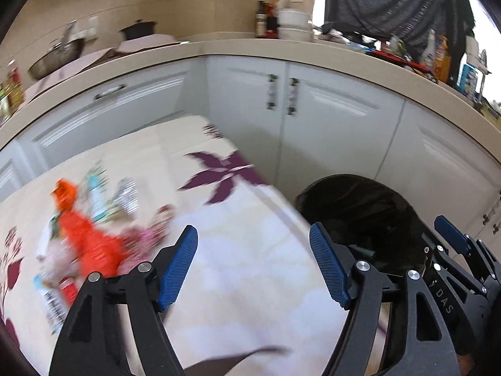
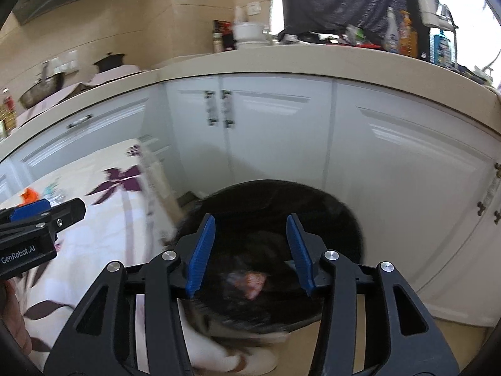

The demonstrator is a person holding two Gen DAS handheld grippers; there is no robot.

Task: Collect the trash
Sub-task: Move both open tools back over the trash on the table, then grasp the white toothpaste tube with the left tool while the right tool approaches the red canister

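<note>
A heap of trash wrappers lies on the table at the left: an orange wrapper (image 1: 84, 238), a pink one (image 1: 147, 235), a silver one (image 1: 126, 195) and others, all blurred. My left gripper (image 1: 253, 269) is open and empty above the flowered tablecloth (image 1: 250, 250), to the right of the heap. A bin lined with a black bag (image 2: 272, 219) stands beside the table; it also shows in the left wrist view (image 1: 360, 206). My right gripper (image 2: 250, 253) is open and empty right above the bin's mouth. A pinkish scrap (image 2: 253, 282) lies inside the bag.
White cabinet doors (image 2: 275, 138) under a beige counter (image 2: 281, 59) run behind the table and bin. The counter holds a wok (image 1: 56, 56), a pot, bottles and a bowl. A person in a dark shirt (image 1: 391, 0) stands behind it.
</note>
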